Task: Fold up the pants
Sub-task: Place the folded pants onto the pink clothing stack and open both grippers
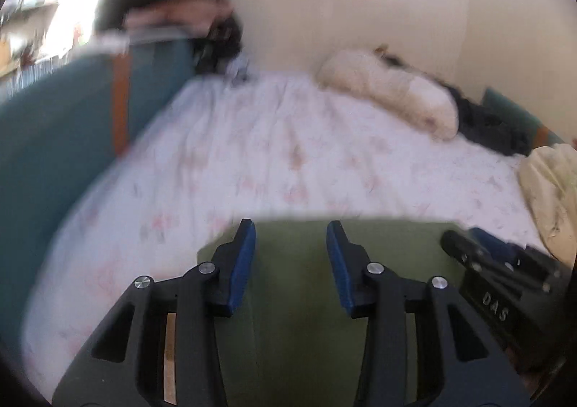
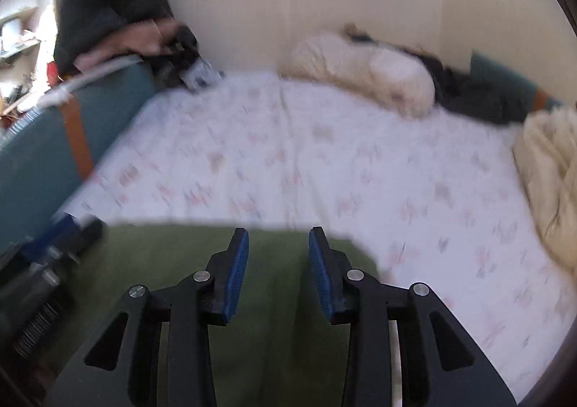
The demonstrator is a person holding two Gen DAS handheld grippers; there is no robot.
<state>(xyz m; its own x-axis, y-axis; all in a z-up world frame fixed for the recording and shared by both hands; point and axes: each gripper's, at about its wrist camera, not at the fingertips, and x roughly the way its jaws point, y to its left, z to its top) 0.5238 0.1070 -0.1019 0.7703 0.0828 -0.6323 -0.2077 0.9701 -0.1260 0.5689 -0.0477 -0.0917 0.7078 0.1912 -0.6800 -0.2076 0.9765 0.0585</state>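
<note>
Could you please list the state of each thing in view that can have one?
Green pants: lying flat on the bed, straight far edge, not gripped.
Left gripper: jaws open, over the pants.
Right gripper: jaws open, over the pants.
Floral sheet: spread out, lightly wrinkled.
Cream pillow: lying against the wall.

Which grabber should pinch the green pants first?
Hard to pick. The left gripper and right gripper both hang open over the green pants' far edge on the bed sheet, so probably both together.
</note>
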